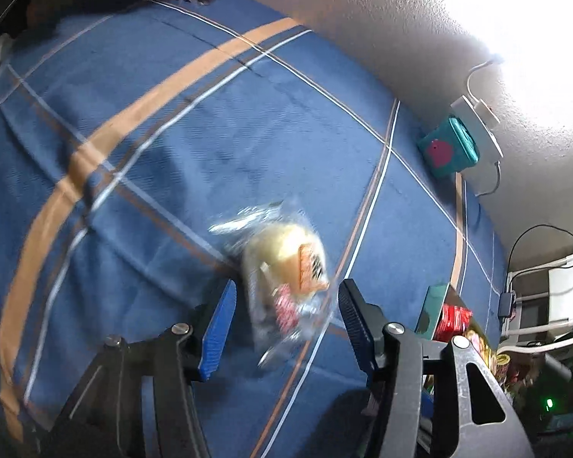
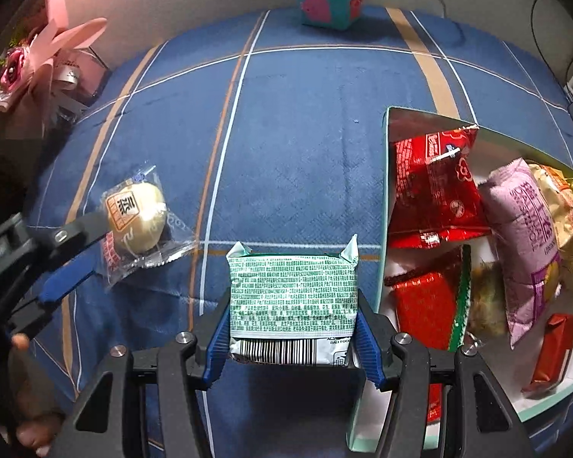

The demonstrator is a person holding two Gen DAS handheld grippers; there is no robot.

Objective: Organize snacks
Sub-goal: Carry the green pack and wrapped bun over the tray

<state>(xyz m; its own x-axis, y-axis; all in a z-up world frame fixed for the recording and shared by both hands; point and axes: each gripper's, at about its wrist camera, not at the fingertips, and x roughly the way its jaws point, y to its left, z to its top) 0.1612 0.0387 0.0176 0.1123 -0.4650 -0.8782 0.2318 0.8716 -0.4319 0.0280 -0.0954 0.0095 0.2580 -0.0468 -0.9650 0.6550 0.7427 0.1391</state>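
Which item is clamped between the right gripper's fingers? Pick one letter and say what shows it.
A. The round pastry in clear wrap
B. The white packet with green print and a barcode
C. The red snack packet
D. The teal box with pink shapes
B: in the right wrist view the white packet with green print sits between the right gripper with both blue pads pressed on its sides.
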